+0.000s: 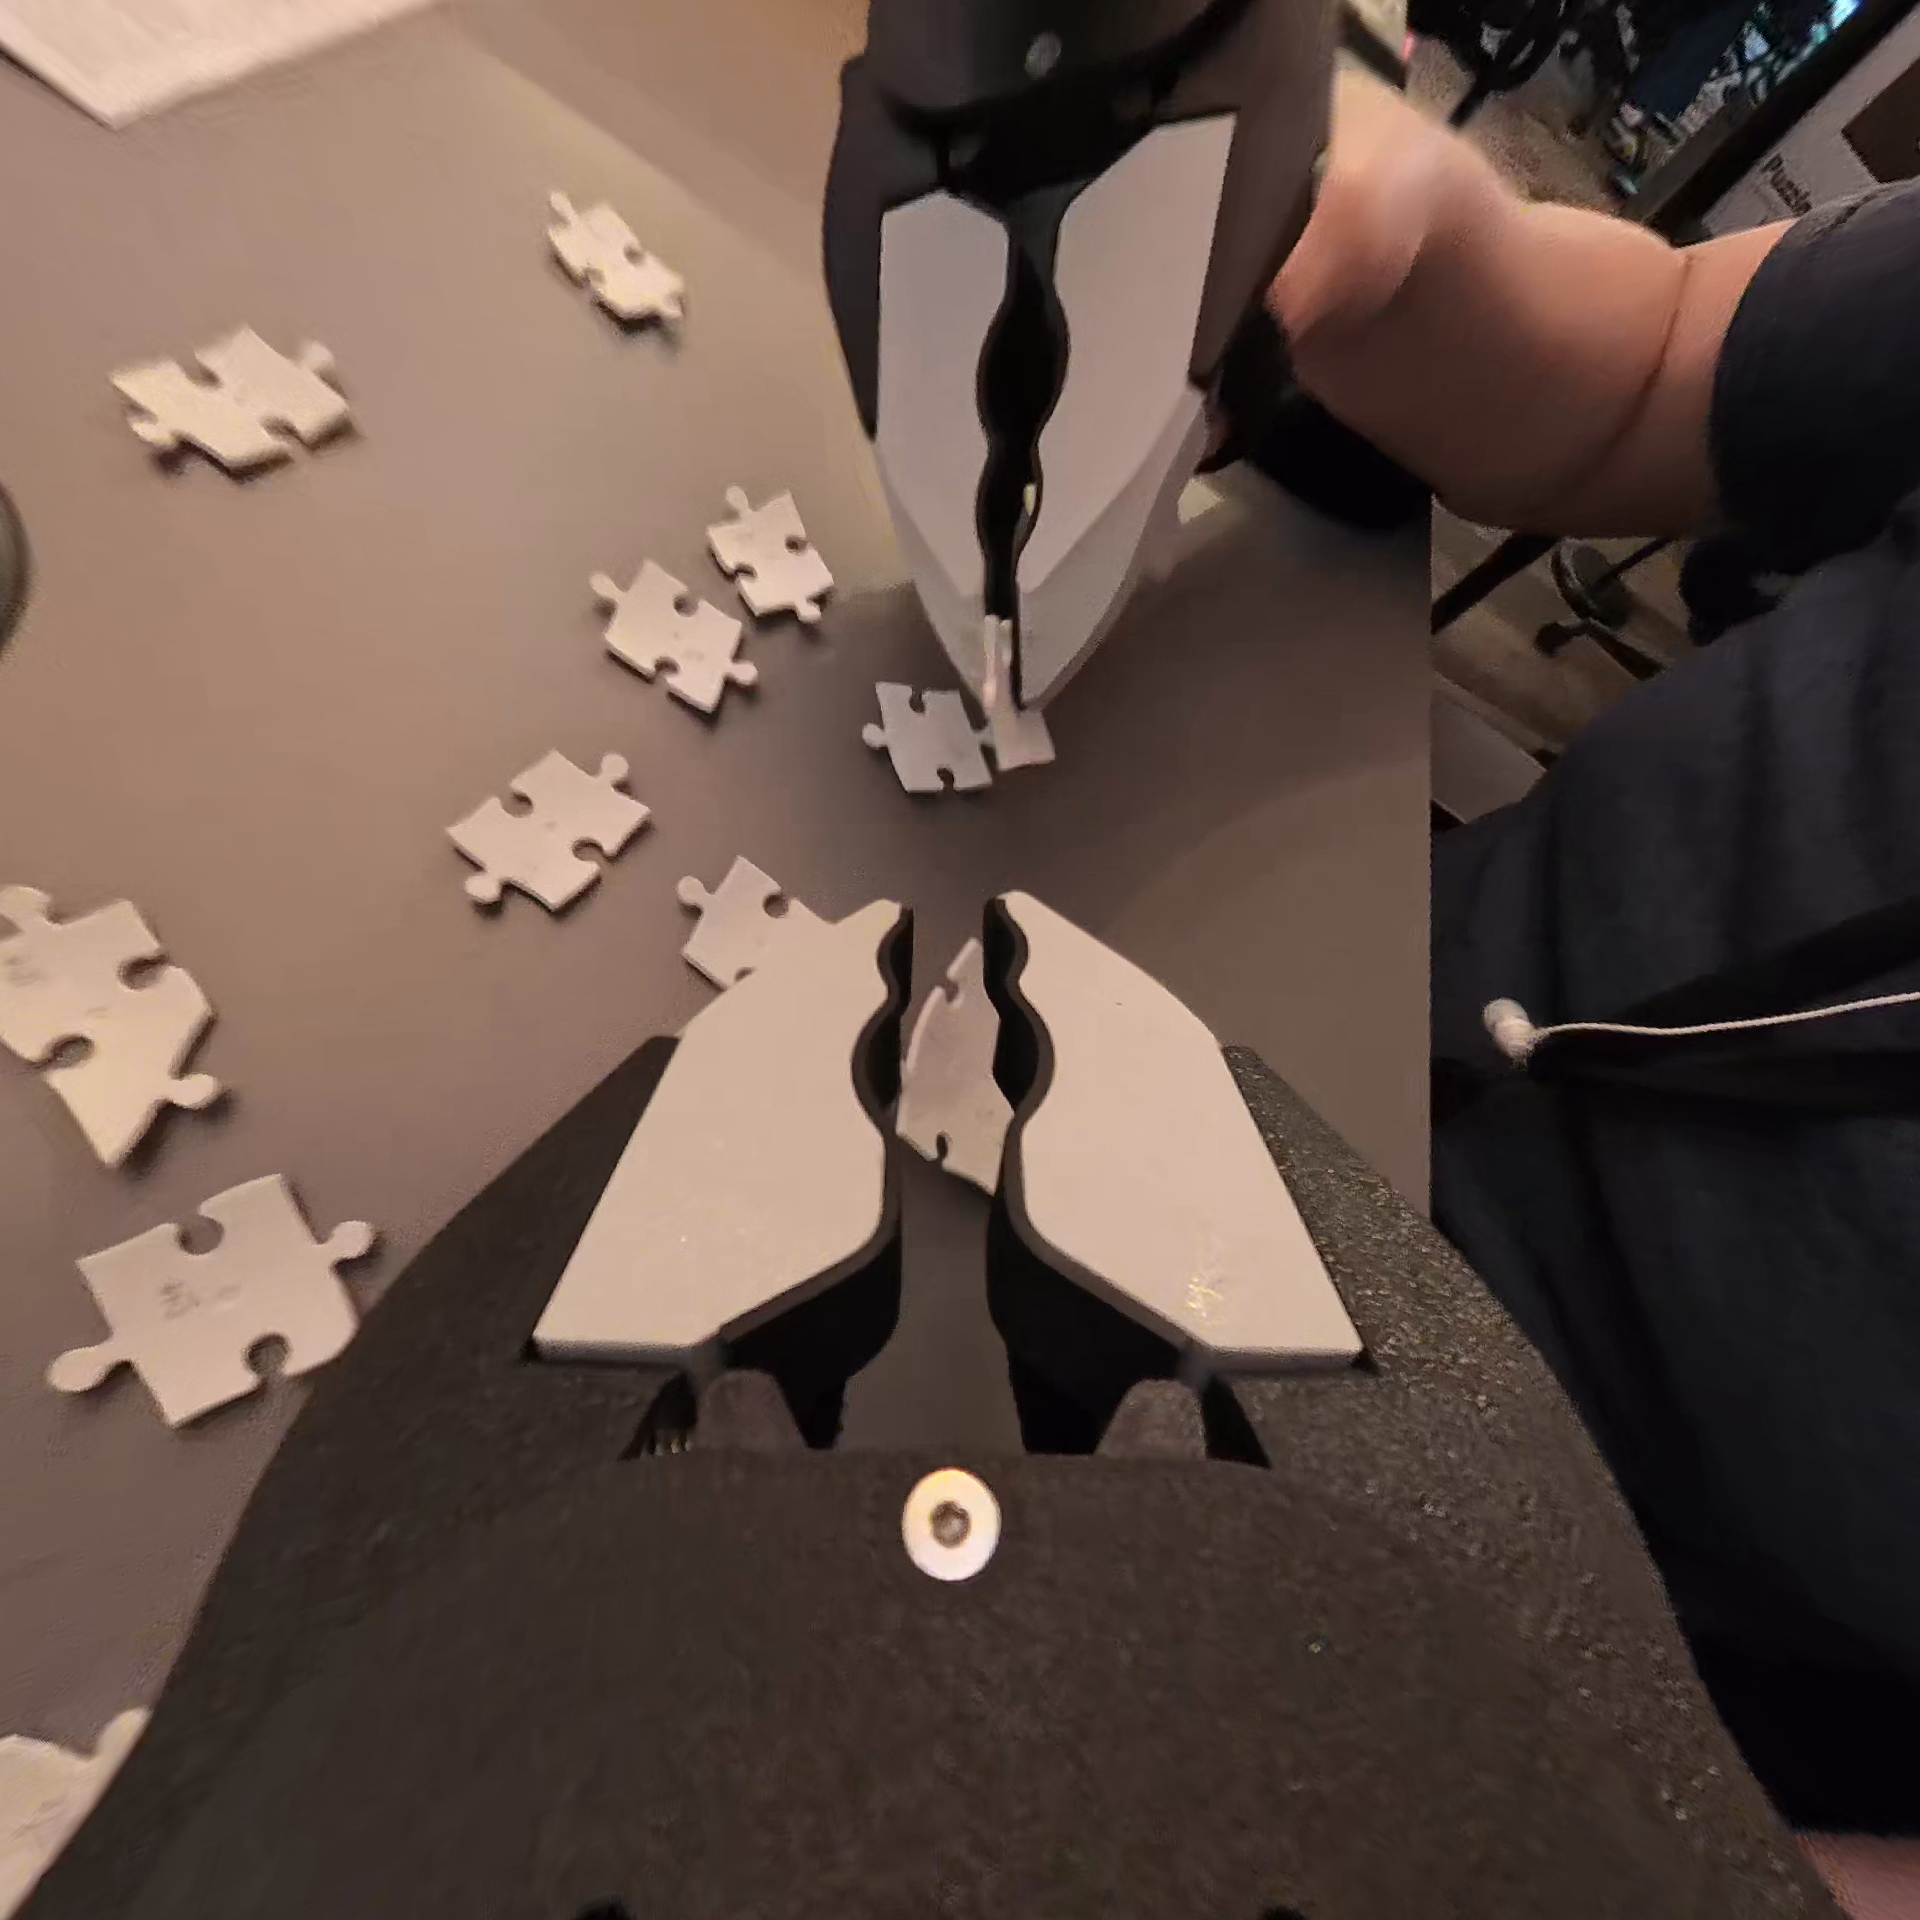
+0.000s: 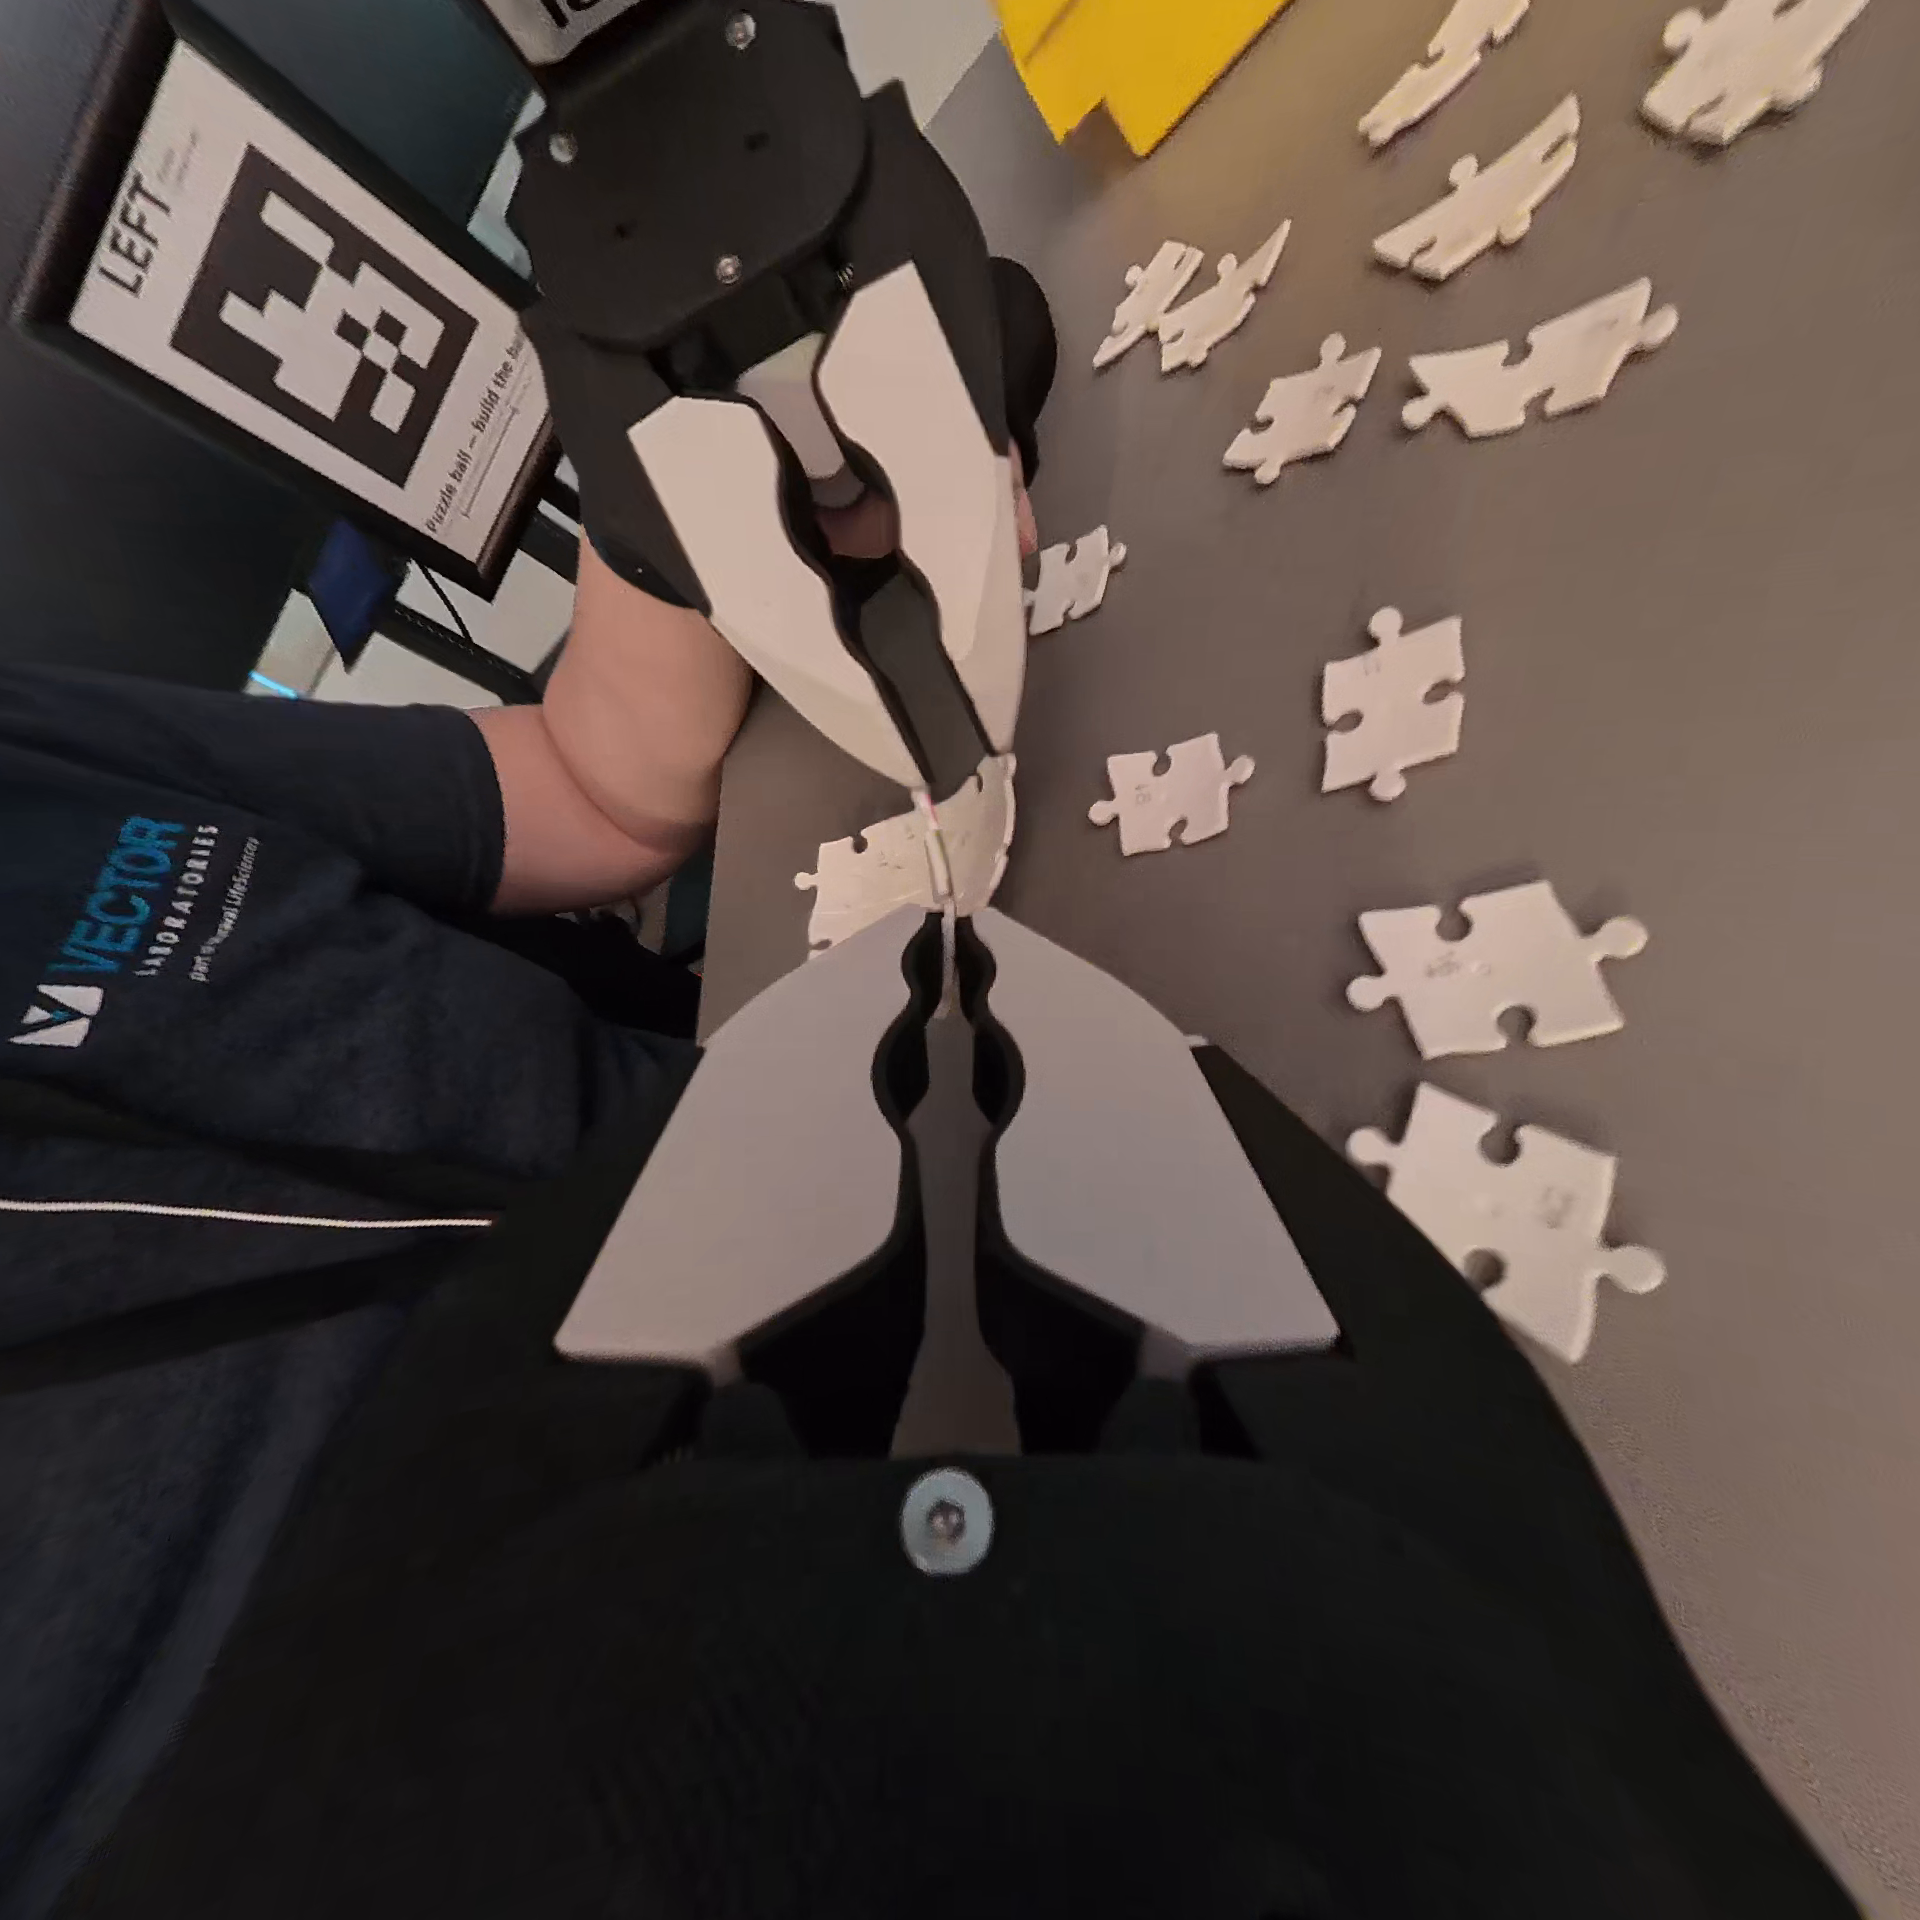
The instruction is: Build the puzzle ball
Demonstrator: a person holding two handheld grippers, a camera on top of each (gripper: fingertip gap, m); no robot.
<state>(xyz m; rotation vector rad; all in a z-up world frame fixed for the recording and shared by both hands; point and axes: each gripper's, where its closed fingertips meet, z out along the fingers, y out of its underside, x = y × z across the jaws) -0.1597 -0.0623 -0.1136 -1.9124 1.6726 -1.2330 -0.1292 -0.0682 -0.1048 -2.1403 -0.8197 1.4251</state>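
My left gripper (image 1: 949,914) is shut on a white curved puzzle piece (image 1: 951,1049) and holds it above the grey table (image 1: 416,727). My right gripper (image 2: 948,925) is shut on another white piece (image 2: 940,862), seen edge-on. In the left wrist view the right gripper (image 1: 1003,675) points down from above, and its piece (image 1: 1023,743) touches down beside a flat piece (image 1: 930,738) on the table. In the right wrist view the left gripper (image 2: 951,774) and its curved piece (image 2: 987,821) come right up to my right fingertips. I cannot tell whether the two held pieces touch.
Several loose white pieces lie on the table, such as one at the left (image 1: 551,826) and one at the right (image 2: 1491,966). The table's edge (image 1: 1429,727) runs beside a person's forearm (image 1: 1507,343). A yellow object (image 2: 1122,62) and a white sheet (image 1: 156,42) lie at the far side. Spacing between my two grippers at the tips: around 4 cm. My left tips are roughly 25 cm from the yellow object (image 2: 1122,62).
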